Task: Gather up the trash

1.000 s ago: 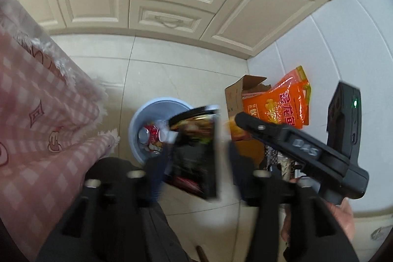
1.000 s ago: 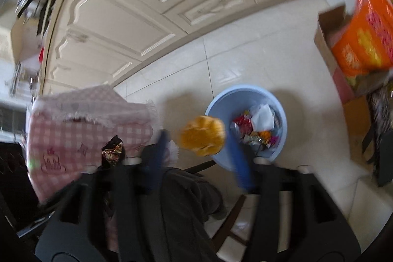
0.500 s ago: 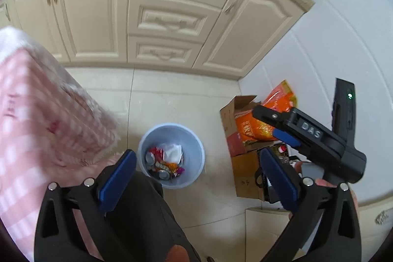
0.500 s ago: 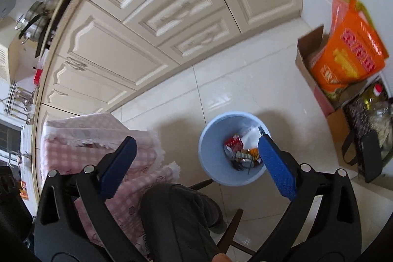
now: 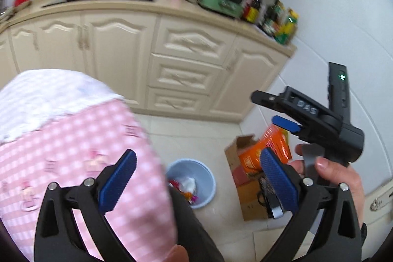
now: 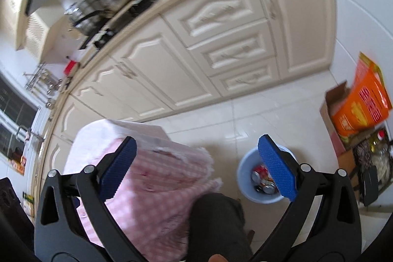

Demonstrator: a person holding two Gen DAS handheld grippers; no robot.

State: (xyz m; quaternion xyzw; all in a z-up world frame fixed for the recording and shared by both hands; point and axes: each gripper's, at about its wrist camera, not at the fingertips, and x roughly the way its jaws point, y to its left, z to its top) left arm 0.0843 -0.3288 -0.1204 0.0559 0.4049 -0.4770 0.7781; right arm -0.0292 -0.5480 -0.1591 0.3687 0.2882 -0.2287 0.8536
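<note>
A light blue bin (image 5: 207, 172) stands on the tiled floor with wrappers and cans (image 5: 186, 186) inside; in the right wrist view the bin (image 6: 245, 178) sits low and right of centre. My left gripper (image 5: 197, 152) hangs high above it, open, with nothing between its blue pads (image 5: 118, 181). My right gripper (image 6: 196, 140) is open and empty too. In the left wrist view the right gripper (image 5: 267, 107) shows at the right, held by a hand (image 5: 329, 171).
A table with a pink checked cloth (image 5: 61, 139) fills the left, with a dark-trousered knee (image 6: 216, 220) below. A cardboard box holding an orange bag (image 6: 361, 109) stands by the white wall. Cream cabinets (image 5: 184, 65) carry a counter with pots and bottles (image 5: 282, 19).
A black wrapper left the left gripper and a yellow item left the right one. Both jaws opened wide, and both grippers rose and tilted up, bringing the counter into view.
</note>
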